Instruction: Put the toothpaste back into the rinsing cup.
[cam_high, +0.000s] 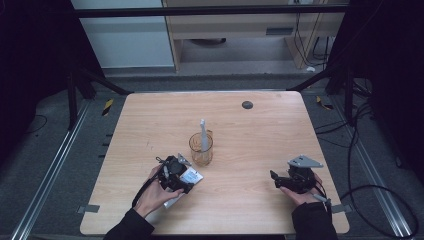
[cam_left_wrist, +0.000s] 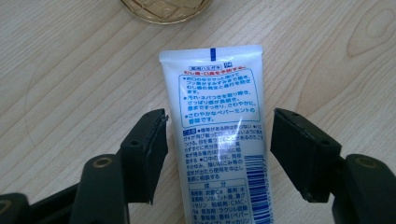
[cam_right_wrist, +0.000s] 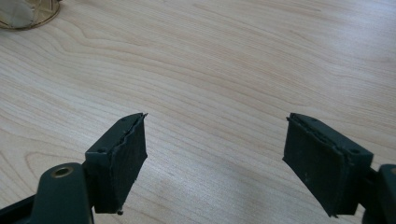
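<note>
Your surface (cam_high: 260, 145) is a pale wood-grain top with rounded corners, and a small dark round disc (cam_high: 247, 105) sits near its far edge. Near the middle stands an amber glass cup (cam_high: 201, 150) (with a white stick-like item upright inside), and just beside it on your side a white toothpaste tube (cam_left_wrist: 219, 130) lies flat, its crimped end towards the cup. The right half in front of you is bare wood.

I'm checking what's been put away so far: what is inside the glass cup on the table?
A pale toothbrush-like stick stands in the amber glass cup, its top rising above the rim. The cup's bottom is too blurred to judge. The toothpaste tube lies outside, on the table.
</note>
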